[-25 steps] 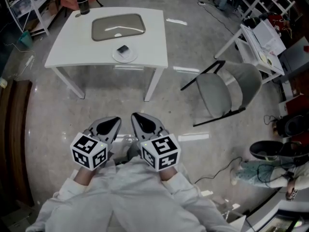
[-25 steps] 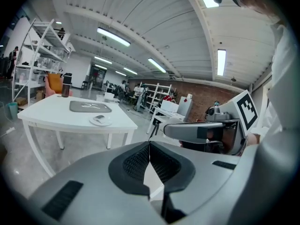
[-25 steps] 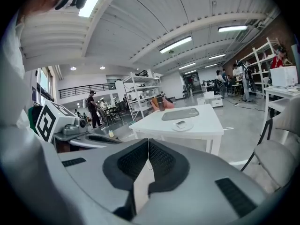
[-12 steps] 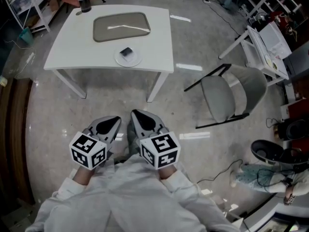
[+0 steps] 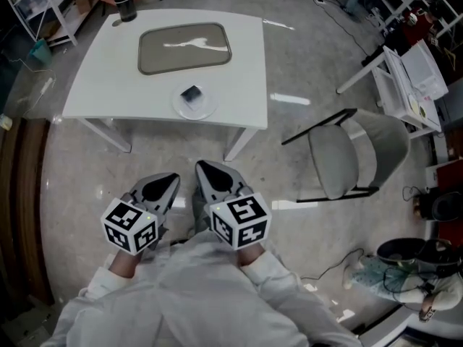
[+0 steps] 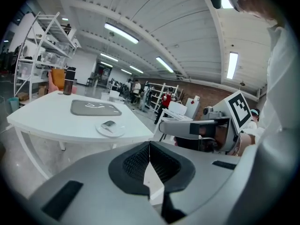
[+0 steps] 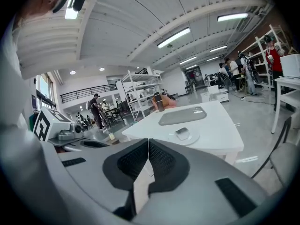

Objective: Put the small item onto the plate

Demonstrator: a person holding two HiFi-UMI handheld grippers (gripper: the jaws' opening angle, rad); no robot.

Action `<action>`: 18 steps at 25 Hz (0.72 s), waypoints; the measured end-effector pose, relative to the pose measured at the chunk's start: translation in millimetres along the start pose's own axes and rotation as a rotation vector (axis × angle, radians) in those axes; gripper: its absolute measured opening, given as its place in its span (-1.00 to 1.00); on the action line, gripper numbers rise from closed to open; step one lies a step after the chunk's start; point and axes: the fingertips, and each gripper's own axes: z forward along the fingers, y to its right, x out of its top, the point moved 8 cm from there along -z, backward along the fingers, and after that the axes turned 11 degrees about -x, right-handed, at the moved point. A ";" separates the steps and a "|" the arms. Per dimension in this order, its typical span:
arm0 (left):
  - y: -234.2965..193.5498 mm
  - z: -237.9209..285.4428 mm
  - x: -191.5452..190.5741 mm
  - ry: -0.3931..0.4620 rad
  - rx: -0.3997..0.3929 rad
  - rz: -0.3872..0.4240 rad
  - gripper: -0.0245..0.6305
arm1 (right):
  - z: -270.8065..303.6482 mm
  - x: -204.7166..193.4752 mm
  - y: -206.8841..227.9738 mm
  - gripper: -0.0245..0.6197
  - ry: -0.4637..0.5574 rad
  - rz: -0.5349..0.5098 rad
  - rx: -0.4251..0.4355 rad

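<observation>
A small dark item (image 5: 191, 94) lies on a round white plate (image 5: 205, 110) near the front edge of a white table (image 5: 101, 78); the plate (image 6: 116, 131) and item (image 6: 108, 124) also show in the left gripper view, and plate (image 7: 192, 138) and item (image 7: 181, 133) in the right gripper view. My left gripper (image 5: 172, 181) and right gripper (image 5: 203, 169) hang side by side over the floor, well short of the table. Both are shut with nothing between the jaws.
A grey tray (image 5: 184, 48) lies in the middle of the table, a dark bottle (image 5: 124, 0) at its far left corner. A grey chair (image 5: 347, 157) stands to the right of the table. Shelving (image 5: 409, 71) and cables lie further right. A dark cabinet edge (image 5: 18, 208) runs along the left.
The table, plate and chair have slid lower and closer in the head view as I move toward them. Both grippers stay shut and side by side.
</observation>
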 end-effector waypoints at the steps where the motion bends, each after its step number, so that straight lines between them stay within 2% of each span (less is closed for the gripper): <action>1: -7.3 6.3 5.1 -0.001 0.001 -0.004 -0.89 | 9.2 5.1 6.5 -0.88 -0.003 0.002 -0.001; 18: -106.4 101.5 98.0 0.047 0.065 -0.038 -0.89 | 133.3 94.4 102.1 -0.88 -0.020 -0.016 0.064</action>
